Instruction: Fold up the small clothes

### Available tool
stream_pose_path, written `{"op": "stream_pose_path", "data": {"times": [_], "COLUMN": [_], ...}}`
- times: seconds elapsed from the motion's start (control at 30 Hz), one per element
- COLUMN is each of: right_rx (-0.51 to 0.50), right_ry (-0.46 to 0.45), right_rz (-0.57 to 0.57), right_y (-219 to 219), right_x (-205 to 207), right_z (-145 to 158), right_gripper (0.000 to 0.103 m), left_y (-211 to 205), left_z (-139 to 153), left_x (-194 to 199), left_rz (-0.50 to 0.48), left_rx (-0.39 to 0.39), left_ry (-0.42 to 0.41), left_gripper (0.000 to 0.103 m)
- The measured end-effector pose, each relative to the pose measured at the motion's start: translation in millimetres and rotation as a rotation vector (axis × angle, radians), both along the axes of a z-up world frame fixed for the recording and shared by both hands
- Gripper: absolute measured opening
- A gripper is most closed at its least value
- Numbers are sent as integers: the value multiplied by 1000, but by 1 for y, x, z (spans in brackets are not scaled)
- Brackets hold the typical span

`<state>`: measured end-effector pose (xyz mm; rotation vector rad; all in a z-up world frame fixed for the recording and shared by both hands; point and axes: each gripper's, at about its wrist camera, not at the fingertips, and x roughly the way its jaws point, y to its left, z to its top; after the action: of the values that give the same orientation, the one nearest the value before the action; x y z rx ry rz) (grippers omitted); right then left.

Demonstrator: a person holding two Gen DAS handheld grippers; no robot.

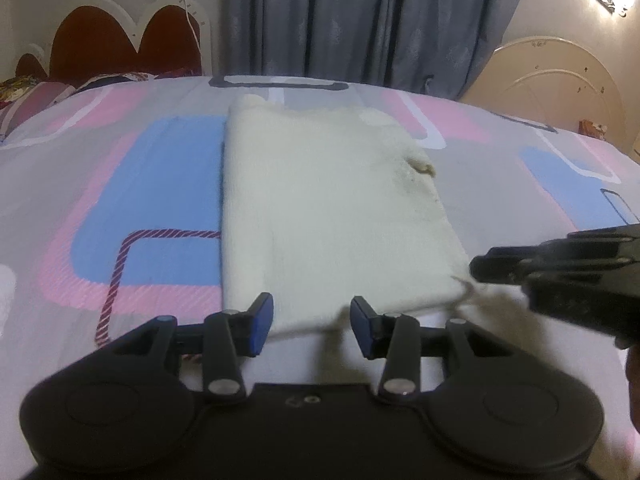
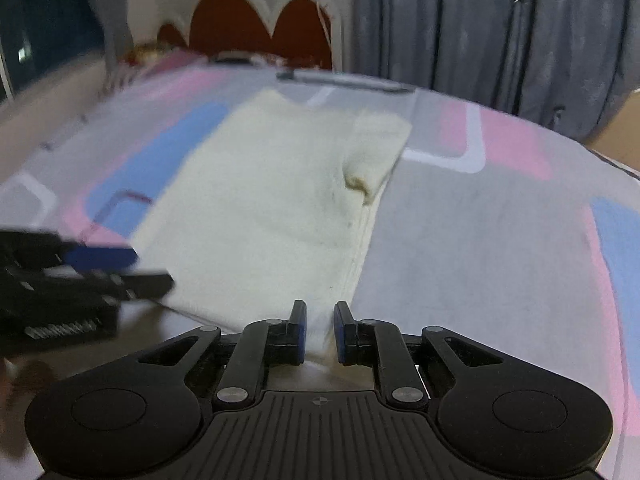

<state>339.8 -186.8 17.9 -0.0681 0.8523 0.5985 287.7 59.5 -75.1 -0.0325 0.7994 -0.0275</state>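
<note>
A cream small garment (image 1: pixel 320 208) lies flat and folded on the bed sheet (image 1: pixel 152 208), which is patterned in pink, blue and grey. There is a small brown mark near its right edge. My left gripper (image 1: pixel 312 304) stands open at the garment's near hem; the hem runs between the blue pads, and they do not press on it. My right gripper (image 2: pixel 320 308) is shut on the near right corner of the garment (image 2: pixel 264 200), with white cloth pinched between its pads. Each gripper also shows in the other's view: the right gripper (image 1: pixel 480 268) and the left gripper (image 2: pixel 154 270).
A red headboard with a white frame (image 1: pixel 120 40) and patterned pillows (image 1: pixel 32 92) stand at the far left. Grey curtains (image 1: pixel 340 16) hang behind the bed. A cream headboard (image 1: pixel 556 80) stands at the right. The bed's near edge lies just under both grippers.
</note>
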Motion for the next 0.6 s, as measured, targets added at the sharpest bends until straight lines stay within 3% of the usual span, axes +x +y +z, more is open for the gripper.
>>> {"op": "stream_pose_path", "data": {"times": [0.37,0.6], "right_rx": [129,161], "right_ry": [-109,-155], "right_rz": [-96,-99], "right_y": [-51,-67], "right_x": [-95,-167], "right_z": [74,107], "right_gripper": [14,14], "left_y": [-11,-10], "left_z": [47,76], "left_x": [-98,-153], "left_rz": [31,105], "left_rx": [11,11], "left_ry": [-101,-195], "left_gripper": [43,56]}}
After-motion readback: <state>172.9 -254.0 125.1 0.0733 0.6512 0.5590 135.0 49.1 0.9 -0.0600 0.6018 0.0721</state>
